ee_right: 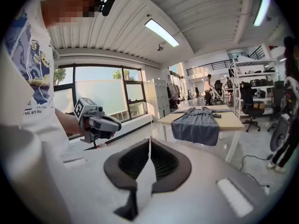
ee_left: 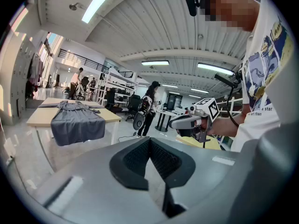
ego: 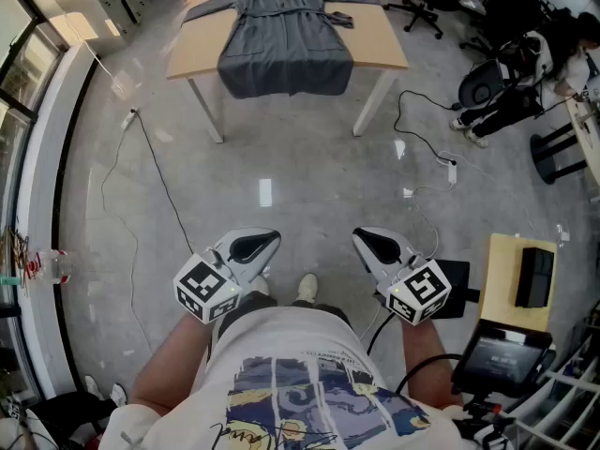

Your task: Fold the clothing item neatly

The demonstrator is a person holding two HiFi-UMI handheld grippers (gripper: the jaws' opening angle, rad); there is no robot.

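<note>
A grey long-sleeved dress lies spread flat on a light wooden table far ahead, its hem hanging over the near edge. It also shows in the left gripper view as the dress and in the right gripper view as the dress. My left gripper and right gripper are held close to my body, well short of the table. Both are shut with nothing between the jaws. Each gripper sees the other: the right gripper and the left gripper.
Cables and a power strip lie on the concrete floor between me and the table. A small stand with a black box and a screen is at my right. Office chairs and a person are at the far right.
</note>
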